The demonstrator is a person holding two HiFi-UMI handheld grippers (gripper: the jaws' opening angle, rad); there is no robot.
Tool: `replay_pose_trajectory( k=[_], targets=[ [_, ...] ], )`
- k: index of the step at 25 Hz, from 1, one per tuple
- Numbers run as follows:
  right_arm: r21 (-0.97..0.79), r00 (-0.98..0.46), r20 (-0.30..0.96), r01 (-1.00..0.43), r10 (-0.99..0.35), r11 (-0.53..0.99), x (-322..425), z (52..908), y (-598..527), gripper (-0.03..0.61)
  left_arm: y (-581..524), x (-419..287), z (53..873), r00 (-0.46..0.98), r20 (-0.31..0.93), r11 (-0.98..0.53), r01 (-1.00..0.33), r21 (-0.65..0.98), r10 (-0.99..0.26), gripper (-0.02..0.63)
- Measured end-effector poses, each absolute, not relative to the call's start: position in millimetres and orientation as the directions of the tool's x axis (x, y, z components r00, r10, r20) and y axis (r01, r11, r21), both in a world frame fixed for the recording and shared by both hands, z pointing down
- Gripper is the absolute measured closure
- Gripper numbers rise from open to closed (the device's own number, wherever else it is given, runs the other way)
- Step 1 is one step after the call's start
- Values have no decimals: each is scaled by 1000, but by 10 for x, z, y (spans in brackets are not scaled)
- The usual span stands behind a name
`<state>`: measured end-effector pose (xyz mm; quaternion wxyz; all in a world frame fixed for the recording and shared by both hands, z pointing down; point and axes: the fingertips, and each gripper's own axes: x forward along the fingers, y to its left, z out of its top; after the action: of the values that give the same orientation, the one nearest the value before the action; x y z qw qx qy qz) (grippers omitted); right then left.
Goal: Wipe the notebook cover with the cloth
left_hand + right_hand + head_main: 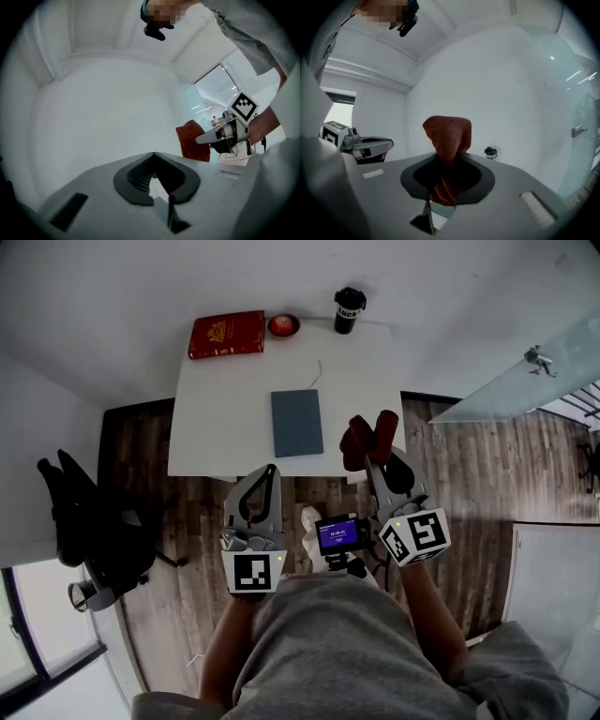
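A blue-grey notebook lies flat near the front of the white table. My right gripper is held up over the table's front right edge, shut on a dark red cloth. The cloth sticks up between the jaws and folds over at the top. My left gripper is shut and empty, just in front of the table's front edge, left of the notebook. From the left gripper view, the cloth shows at the right, and the notebook is out of sight.
A red book, a small red bowl and a black cup stand along the table's far edge. A black chair is on the wooden floor to the left. A glass panel stands at the right.
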<state>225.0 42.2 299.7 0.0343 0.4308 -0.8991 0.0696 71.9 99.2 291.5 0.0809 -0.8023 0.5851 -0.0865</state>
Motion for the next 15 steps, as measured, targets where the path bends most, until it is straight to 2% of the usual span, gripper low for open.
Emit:
replay_pose_trajectory(
  k=[7, 11, 15],
  targets=[
    [-101, -642, 176, -766, -746, 635, 2411, 3221, -268, 499, 355, 838, 3012, 300, 62, -306, -918, -251, -952, 614],
    [-70, -650, 262, -750, -714, 658, 2356, 3461, -465, 499, 221, 770, 3136, 330, 87, -341, -894, -290, -940, 614],
    [-25, -641, 353, -735, -682, 678, 2188, 3675, -578, 499, 100, 473, 3336, 339, 96, -352, -902, -250, -936, 614]
  ],
)
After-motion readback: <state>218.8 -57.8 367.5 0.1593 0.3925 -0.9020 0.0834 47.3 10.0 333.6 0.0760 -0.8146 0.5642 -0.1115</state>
